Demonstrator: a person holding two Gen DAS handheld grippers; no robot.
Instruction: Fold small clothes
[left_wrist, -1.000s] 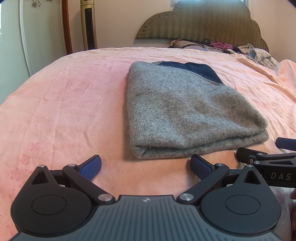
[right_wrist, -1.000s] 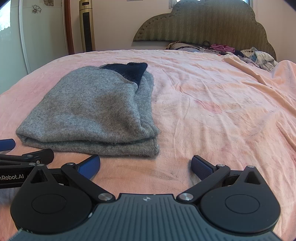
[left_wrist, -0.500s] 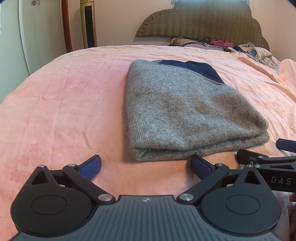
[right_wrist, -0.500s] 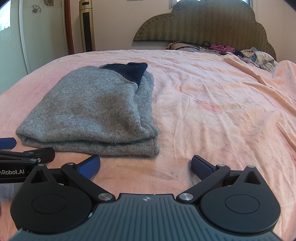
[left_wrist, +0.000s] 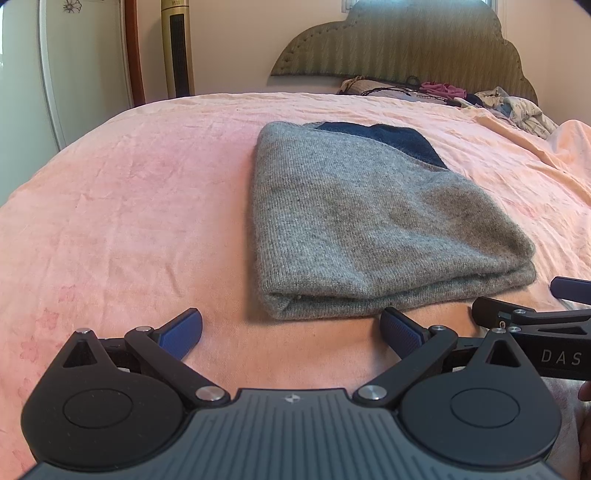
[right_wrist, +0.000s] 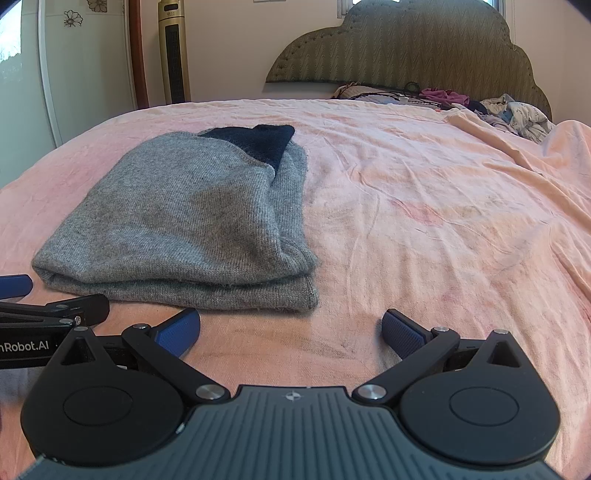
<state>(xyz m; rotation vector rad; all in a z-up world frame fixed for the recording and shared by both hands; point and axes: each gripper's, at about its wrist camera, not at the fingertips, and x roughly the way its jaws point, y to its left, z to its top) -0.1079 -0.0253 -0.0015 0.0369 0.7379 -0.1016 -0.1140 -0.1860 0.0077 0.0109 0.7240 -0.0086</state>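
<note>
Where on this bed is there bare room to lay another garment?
Bare pink bedsheet lies right of the folded grey knitted sweater, and left of it toward the wall. The heap of loose clothes crowds the olive padded headboard.

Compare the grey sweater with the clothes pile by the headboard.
The sweater is folded into a flat, layered rectangle; the pile is loose and crumpled. The sweater lies mid-bed, just ahead of both open grippers, left and right; the pile sits at the far end against the headboard. The sweater is grey with a navy part; the pile mixes several colours. Both rest on the pink bedspread.
</note>
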